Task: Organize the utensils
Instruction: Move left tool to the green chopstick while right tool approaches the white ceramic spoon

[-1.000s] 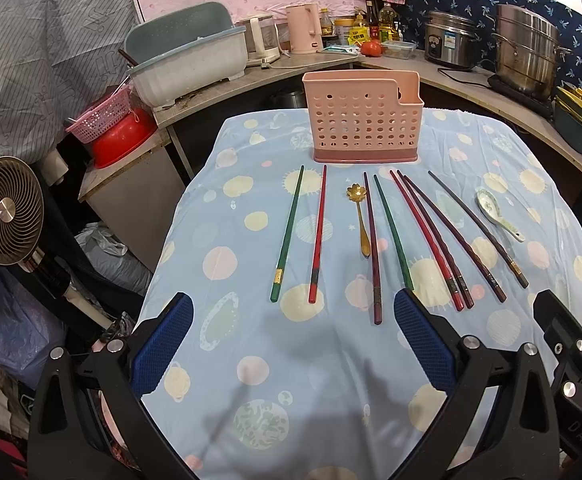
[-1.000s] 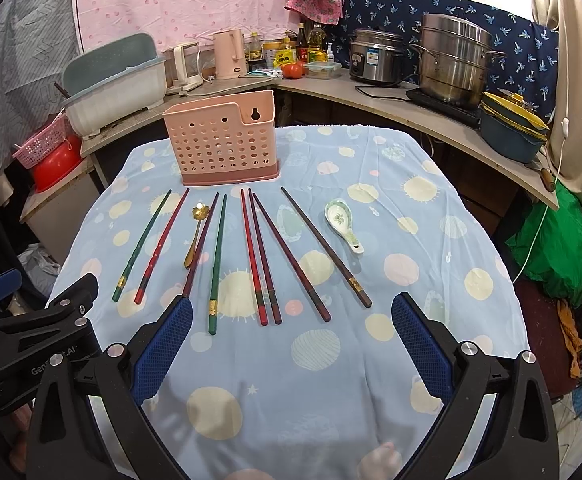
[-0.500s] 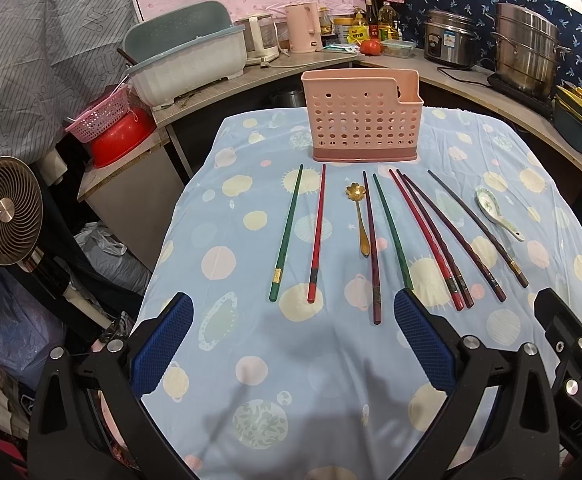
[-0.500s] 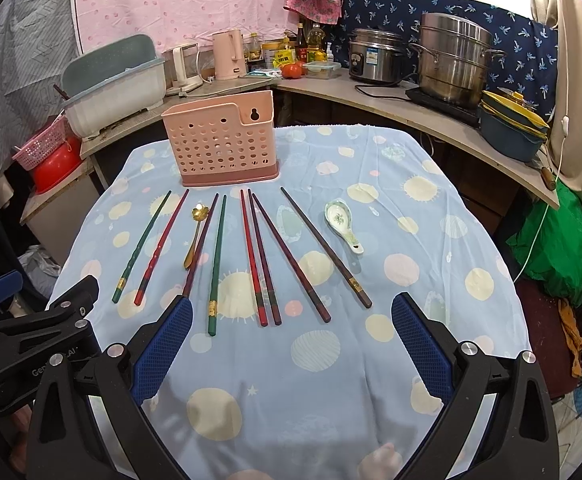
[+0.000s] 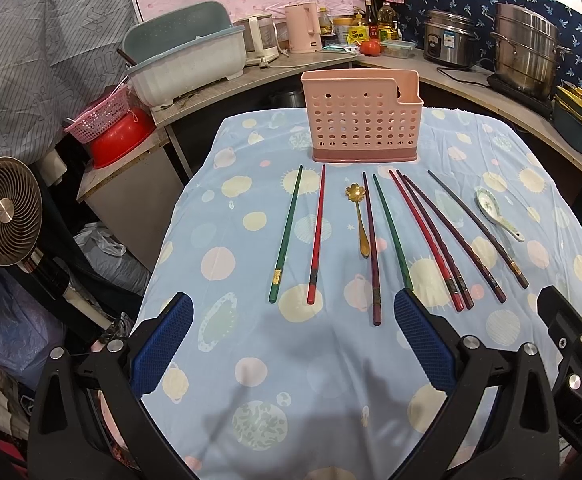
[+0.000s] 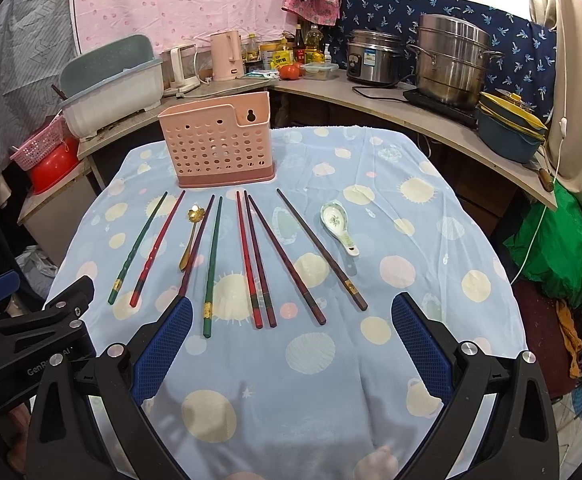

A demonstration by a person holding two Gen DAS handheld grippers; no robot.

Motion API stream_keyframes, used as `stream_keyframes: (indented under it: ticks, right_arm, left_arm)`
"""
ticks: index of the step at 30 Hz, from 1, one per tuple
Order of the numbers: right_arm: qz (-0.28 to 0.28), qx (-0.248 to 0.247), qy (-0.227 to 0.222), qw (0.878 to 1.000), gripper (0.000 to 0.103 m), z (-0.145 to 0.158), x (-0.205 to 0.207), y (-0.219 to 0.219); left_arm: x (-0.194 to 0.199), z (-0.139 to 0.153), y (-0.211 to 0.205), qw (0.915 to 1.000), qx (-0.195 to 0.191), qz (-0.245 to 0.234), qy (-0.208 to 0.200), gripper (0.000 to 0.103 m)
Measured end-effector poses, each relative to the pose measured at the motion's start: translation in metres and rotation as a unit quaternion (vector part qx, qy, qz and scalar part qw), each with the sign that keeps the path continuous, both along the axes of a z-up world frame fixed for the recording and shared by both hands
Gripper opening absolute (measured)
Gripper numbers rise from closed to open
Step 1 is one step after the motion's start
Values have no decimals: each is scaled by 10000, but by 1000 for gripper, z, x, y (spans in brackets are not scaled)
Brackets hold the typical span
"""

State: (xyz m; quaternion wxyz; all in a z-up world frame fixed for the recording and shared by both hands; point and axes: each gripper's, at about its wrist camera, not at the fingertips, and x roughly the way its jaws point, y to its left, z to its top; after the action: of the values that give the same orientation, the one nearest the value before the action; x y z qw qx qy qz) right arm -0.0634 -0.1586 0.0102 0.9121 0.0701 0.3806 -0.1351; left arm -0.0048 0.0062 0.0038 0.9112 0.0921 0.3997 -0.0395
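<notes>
Risk: while thin lacquered chopsticks lay crowded, 2 could be pinched at once.
Grippers: left gripper and right gripper were held spread, empty.

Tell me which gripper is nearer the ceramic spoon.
Right. The ceramic spoon lies ahead of the right gripper, slightly right of its centre. From the left gripper it sits far off to the right, past all the chopsticks.

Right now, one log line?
left tongs open | right tongs open | chopsticks, spoons on table | holder untouched
</notes>
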Motion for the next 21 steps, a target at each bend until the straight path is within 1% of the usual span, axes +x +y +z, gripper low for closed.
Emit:
stream_keyframes:
  ticks: [6, 10, 15, 21]
  right_arm:
    - [-67, -28, 44, 10000, 96, -5, 7, -9]
    - [-160, 9, 77, 9998, 96, -12, 15, -24]
    - [-303, 107, 167, 9993, 95, -26, 33, -48]
    - [-394, 102, 221, 9989, 92, -39, 54, -66]
  left_arm:
    - [8, -6, -5, 10000, 26, 14, 51, 96]
    - [20, -12, -1, 9999, 12, 86, 142, 96]
    - [40, -25, 9, 9995, 55, 216, 240, 96]
    - [69, -42, 25, 9983, -69, 348, 459, 96]
